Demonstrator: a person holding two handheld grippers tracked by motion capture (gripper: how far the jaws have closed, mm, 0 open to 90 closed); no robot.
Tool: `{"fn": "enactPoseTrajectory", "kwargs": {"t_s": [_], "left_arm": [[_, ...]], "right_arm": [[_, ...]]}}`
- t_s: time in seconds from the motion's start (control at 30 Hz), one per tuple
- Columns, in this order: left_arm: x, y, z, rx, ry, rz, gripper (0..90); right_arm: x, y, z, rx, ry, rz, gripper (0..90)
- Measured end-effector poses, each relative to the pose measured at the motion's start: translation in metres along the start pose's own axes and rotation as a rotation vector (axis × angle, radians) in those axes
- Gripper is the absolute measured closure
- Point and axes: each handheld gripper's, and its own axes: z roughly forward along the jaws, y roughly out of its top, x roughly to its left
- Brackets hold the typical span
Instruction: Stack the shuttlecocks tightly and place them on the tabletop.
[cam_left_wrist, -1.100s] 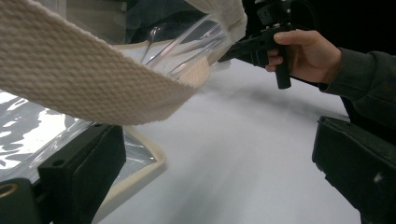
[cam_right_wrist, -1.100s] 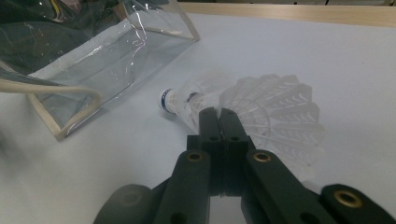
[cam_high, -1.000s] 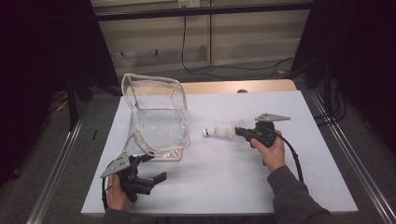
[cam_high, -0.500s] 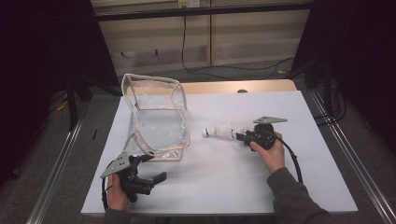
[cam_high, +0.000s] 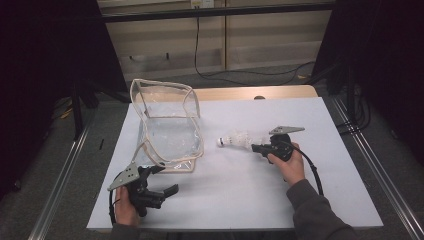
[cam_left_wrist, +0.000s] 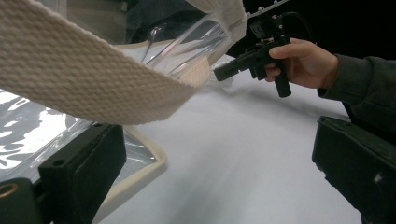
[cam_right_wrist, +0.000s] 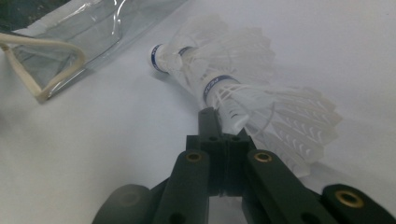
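Note:
Two white shuttlecocks (cam_high: 236, 139) lie nested on the white table top (cam_high: 240, 200), right of a clear plastic bag (cam_high: 167, 127) with cream trim. In the right gripper view the front shuttlecock (cam_right_wrist: 196, 53) points its cork toward the bag (cam_right_wrist: 79, 32). The rear shuttlecock (cam_right_wrist: 280, 116) has its feather edge pinched at the tips of my right gripper (cam_right_wrist: 223, 128), whose jaws are shut. The right gripper (cam_high: 257, 147) comes in from the right. My left gripper (cam_high: 167, 179) rests open at the bag's near corner, with the cream trim band (cam_left_wrist: 88, 79) across its view and nothing between the jaws (cam_left_wrist: 215, 186).
The bag stands open and upright at the table's left middle. A wooden strip (cam_high: 250, 93) runs along the far table edge, and metal rails (cam_high: 370, 170) flank both sides. The other hand and its gripper (cam_left_wrist: 261, 56) show far off in the left gripper view.
The right gripper has tipped slightly lower at the shuttlecocks, which barely shifted. The left gripper and the bag have stayed put.

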Motion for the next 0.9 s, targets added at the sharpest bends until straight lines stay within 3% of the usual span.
{"fn": "enactPoseTrajectory", "kwargs": {"t_s": [0.43,0.9], "left_arm": [[0.0,0.0,0.0,-0.001,0.002,-0.002,3.0],[0.0,0.0,0.0,-0.002,0.001,-0.001,3.0]], "right_arm": [[0.012,0.0,0.002,0.008,0.067,-0.056,89.6],[0.015,0.006,0.013,-0.009,0.049,-0.075,88.9]]}}
